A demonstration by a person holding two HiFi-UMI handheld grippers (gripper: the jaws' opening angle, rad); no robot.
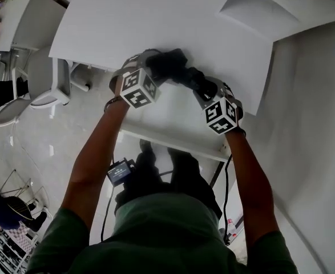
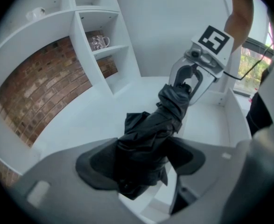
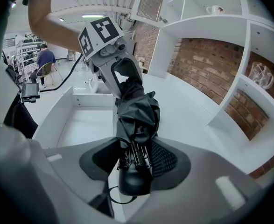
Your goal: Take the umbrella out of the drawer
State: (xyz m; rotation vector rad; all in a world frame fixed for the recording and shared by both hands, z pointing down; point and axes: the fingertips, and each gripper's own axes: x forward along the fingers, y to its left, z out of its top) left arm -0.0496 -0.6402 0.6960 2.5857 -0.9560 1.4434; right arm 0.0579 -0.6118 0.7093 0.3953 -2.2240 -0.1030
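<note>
A folded black umbrella (image 1: 178,72) hangs in the air between the two grippers, above the white bench (image 1: 127,21) and the open drawer (image 1: 173,140). It does not rest in the drawer. In the head view it runs from 10 o'clock to 4 o'clock, with the left gripper (image 1: 153,63) at its 10 o'clock end and the right gripper (image 1: 205,88) at its 4 o'clock end. The drawer's front rail lies at 6 o'clock from it. In the left gripper view, that gripper's jaws are clenched on the bunched fabric of the canopy end, and the cloth fills the gap between the pads. From there the umbrella climbs toward 1 o'clock, where the other gripper pinches it. In the right gripper view, the jaws grasp the handle end. The rounded black handle (image 3: 134,181) and the metal rib tips (image 3: 136,155) sit between the pads, and a thin cord loops out at 6 o'clock. The drawer's white inside shows at 9 o'clock of the umbrella there. White shelves (image 2: 87,27) backed by brick (image 2: 43,83) stand at 11 o'clock in the left gripper view, and a glass mug (image 2: 98,42) sits in one compartment.
</note>
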